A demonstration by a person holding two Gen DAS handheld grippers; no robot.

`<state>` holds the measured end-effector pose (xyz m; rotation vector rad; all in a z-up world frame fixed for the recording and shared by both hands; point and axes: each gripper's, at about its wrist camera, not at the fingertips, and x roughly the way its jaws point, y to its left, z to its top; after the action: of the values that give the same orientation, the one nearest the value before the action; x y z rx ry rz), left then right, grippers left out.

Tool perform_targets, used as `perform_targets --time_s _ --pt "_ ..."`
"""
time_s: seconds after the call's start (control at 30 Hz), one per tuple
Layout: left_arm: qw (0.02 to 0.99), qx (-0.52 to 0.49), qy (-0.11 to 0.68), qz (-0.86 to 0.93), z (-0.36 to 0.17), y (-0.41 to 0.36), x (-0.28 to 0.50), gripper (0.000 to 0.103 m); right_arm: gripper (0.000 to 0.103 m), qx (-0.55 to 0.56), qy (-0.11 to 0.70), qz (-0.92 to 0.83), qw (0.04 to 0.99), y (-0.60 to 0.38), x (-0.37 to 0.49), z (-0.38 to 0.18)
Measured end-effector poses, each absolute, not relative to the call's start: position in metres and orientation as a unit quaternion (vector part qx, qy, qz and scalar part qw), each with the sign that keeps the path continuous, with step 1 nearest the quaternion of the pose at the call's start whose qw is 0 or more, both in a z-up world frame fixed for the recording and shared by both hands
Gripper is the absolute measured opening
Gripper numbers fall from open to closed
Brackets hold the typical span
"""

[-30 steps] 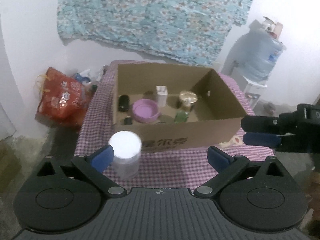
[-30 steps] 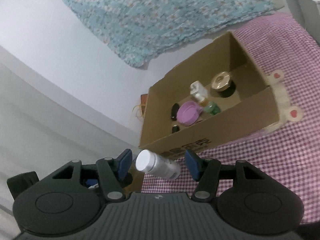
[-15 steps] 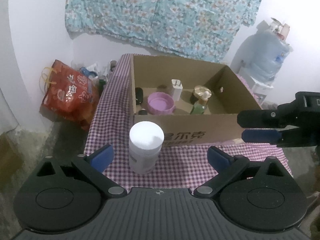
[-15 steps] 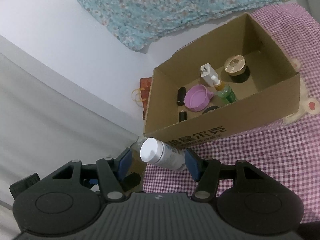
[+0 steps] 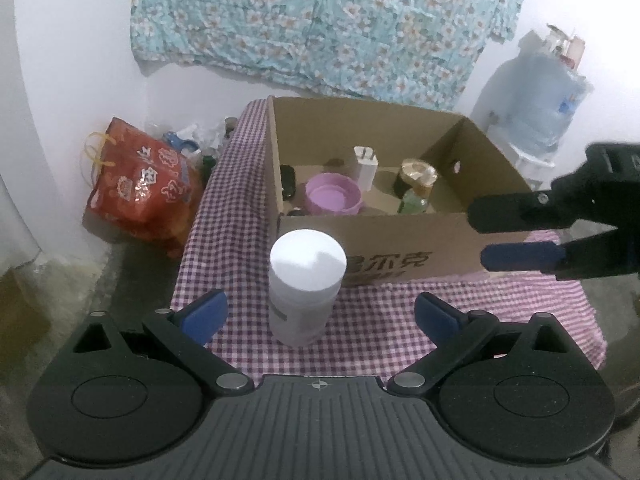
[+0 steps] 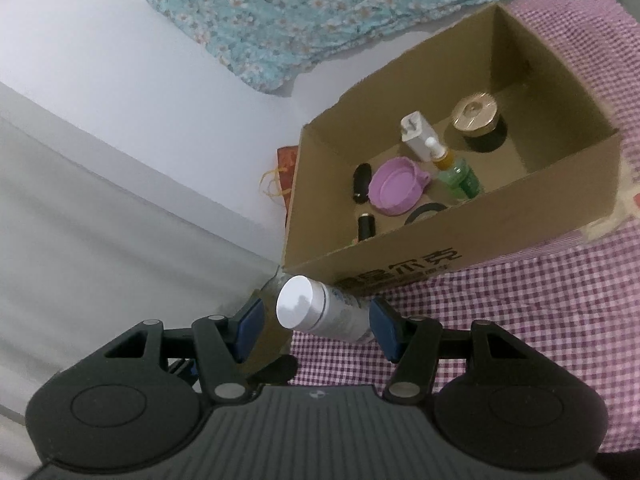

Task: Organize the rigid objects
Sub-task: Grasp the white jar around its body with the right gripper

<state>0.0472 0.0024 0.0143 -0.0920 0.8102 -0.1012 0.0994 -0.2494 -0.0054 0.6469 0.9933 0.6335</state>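
Note:
A white-capped plastic bottle (image 5: 306,280) stands upright on the purple checked tablecloth (image 5: 400,308), just in front of the cardboard box (image 5: 400,260). My left gripper (image 5: 320,308) is open wide, its blue pads on either side of the bottle and clear of it. My right gripper (image 5: 478,237) reaches in from the right, open and holding nothing, well off to the bottle's right. In the right wrist view the bottle (image 6: 316,314) shows beyond the right gripper (image 6: 314,312). The box (image 6: 400,272) holds a purple lid (image 6: 394,190), a white charger (image 6: 416,134), a gold-capped jar (image 6: 476,114) and a green bottle (image 6: 460,180).
A red bag (image 5: 144,188) lies on the floor left of the table. At the back right stands a water jug (image 5: 536,100). A floral cloth (image 5: 320,20) hangs on the wall. The tablecloth's left edge (image 5: 188,264) drops off close to the bottle.
In the left wrist view the bottle has shifted from beside the left pad to the middle of the open fingers. In the right wrist view the box has swung further into view.

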Motion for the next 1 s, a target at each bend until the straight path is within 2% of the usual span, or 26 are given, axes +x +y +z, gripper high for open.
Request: perform_targets --time_s 0.2,0.3,0.37,0.43,0.6,0.7,1.0 --pt "0.92 -0.028 0.388 -0.046 0.003 -0.002 0.06 0.098 0.061 0.283 0.476 0.312 0.772 -0.22 0.113 -0.017" --pt "0.92 -0.026 0.387 -0.046 -0.003 -0.004 0.068 0.091 0.06 0.274 0.482 0.319 0.769 -0.205 0.121 -0.024" --pt "0.921 -0.028 0.387 -0.047 -0.006 -0.004 0.073 0.081 0.06 0.264 0.489 0.319 0.768 -0.195 0.127 -0.03" --pt "0.919 -0.033 0.391 -0.048 -0.009 -0.003 0.077 0.075 0.06 0.255 0.496 0.319 0.766 -0.186 0.133 -0.036" --pt "0.918 -0.043 0.391 -0.045 -0.013 0.0 0.082 0.056 0.051 0.246 0.503 0.319 0.765 -0.173 0.141 -0.048" --pt "0.918 -0.047 0.391 -0.045 -0.012 0.002 0.084 0.054 0.046 0.248 0.506 0.323 0.76 -0.171 0.143 -0.052" --pt "0.922 -0.04 0.382 -0.047 0.001 0.0 0.075 0.051 0.045 0.262 0.502 0.326 0.757 -0.176 0.135 -0.047"
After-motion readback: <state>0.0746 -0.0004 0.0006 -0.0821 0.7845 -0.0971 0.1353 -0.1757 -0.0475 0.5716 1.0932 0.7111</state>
